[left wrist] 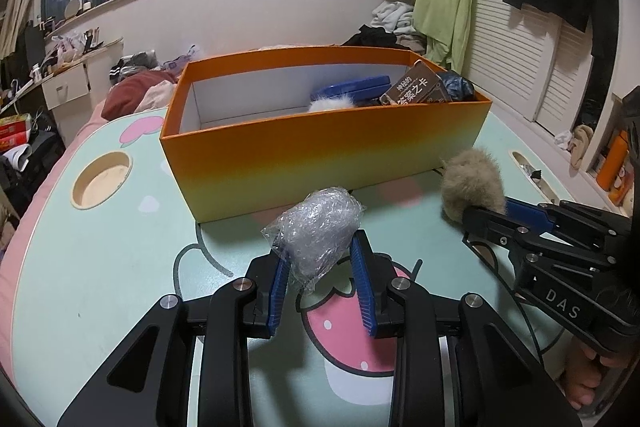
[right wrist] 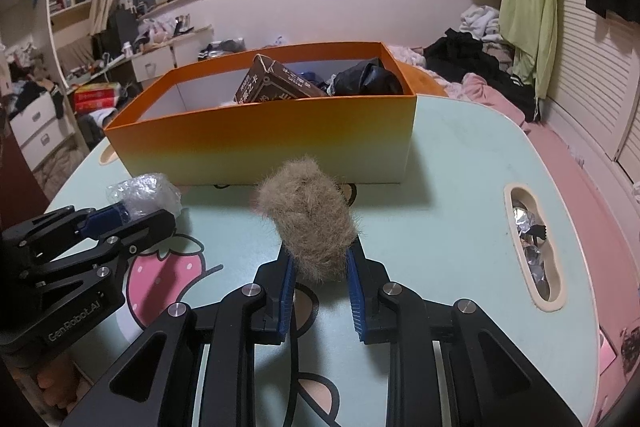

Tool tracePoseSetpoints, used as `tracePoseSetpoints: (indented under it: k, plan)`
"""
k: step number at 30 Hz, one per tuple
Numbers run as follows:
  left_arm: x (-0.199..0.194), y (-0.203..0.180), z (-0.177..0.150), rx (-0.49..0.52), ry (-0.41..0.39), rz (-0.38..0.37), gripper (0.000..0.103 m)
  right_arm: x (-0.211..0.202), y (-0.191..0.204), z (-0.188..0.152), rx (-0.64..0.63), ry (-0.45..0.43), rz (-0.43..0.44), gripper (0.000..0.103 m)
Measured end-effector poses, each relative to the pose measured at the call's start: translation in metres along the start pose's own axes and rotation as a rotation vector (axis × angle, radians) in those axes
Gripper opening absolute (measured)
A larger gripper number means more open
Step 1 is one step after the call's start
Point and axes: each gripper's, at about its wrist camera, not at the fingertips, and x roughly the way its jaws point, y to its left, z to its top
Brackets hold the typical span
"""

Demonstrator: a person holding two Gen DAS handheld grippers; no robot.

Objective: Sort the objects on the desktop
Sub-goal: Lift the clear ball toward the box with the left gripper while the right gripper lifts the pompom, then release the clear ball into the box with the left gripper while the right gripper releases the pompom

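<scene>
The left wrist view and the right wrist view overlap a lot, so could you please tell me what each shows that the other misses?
Only the left wrist view shows the round cup hole in the table and a blue case inside the orange box.

Only the right wrist view shows the oblong table slot holding crumpled foil.

Both show the left gripper shut on the plastic-wrapped bundle, the right gripper shut on the furry pompom, and the brown card box.
</scene>
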Motion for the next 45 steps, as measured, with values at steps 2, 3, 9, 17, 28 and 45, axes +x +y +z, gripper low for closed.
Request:
tracePoseSetpoints:
  k: [2,3,9,17,28,45]
  plan:
    - [0.000,0.001,-0.001,0.000,0.001,0.001,0.031,0.000,0.000,0.000,0.000,0.000,0.000,0.023]
    - [0.000,0.001,-0.001,0.000,0.001,0.000,0.031,0.000,-0.001,0.000,0.000,0.000,0.000,0.023]
    - [0.001,0.000,-0.001,0.005,0.001,0.001,0.031,0.000,-0.001,0.000,0.000,0.001,-0.001,0.023]
    - [0.001,-0.001,-0.002,0.006,-0.001,0.000,0.031,0.000,-0.001,0.000,0.000,0.001,-0.001,0.023]
    - [-0.003,-0.001,-0.001,0.010,-0.012,-0.001,0.031,0.000,-0.005,-0.001,-0.002,0.002,-0.003,0.023]
    - [-0.014,0.024,0.120,-0.029,-0.074,-0.084,0.035,0.002,-0.023,0.123,0.059,-0.073,0.099,0.027]
